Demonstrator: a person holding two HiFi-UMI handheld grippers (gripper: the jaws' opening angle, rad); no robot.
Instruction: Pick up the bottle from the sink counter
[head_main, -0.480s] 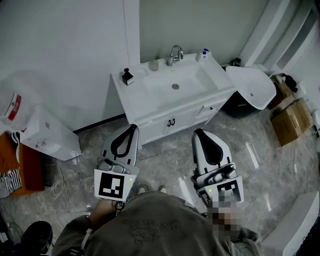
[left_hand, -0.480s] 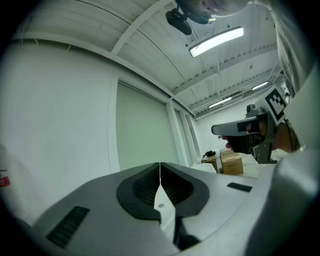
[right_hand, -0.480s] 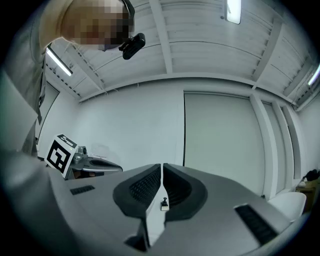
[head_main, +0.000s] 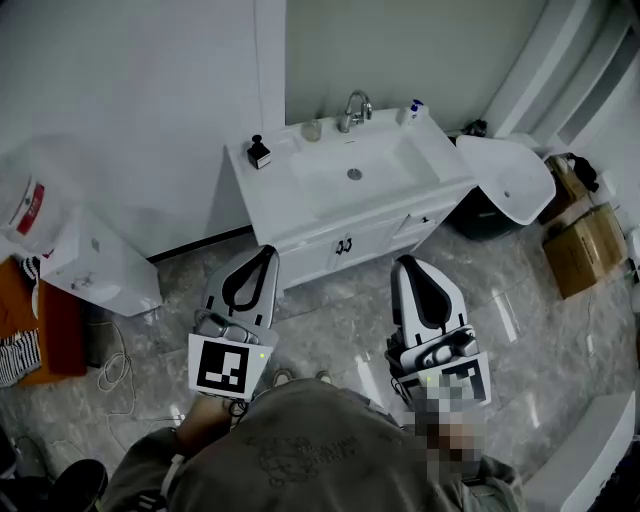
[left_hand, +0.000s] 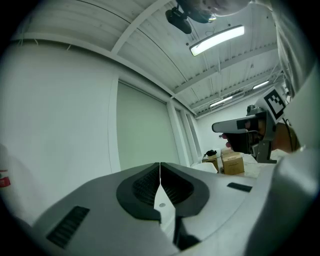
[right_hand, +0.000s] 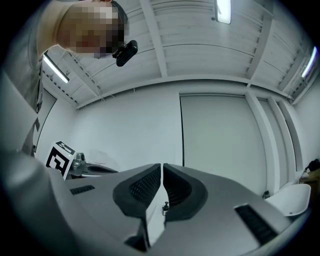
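The sink counter (head_main: 280, 190) is finished in white, and on it a white bottle (head_main: 411, 110) capped in blue and a black object (head_main: 259, 153) are seen. The floor (head_main: 340, 320) is tiled in grey marbling, and the cardboard boxes (head_main: 583, 245) are coloured brown. The left gripper (head_main: 264, 253) and right gripper (head_main: 404, 263) are cased in white with black ribbed pads, and the left marker cube (head_main: 222, 368) is printed with black-and-white squares.

We face a white wall (head_main: 120, 80) at 11 o'clock and a white desk (head_main: 310, 252) at 12, on a grey marbled floor (head_main: 340, 310). A loose basin (head_main: 505, 180) leans at 2, boxes (head_main: 585, 240) sit at 3. A strip light (left_hand: 217, 39) glows overhead.
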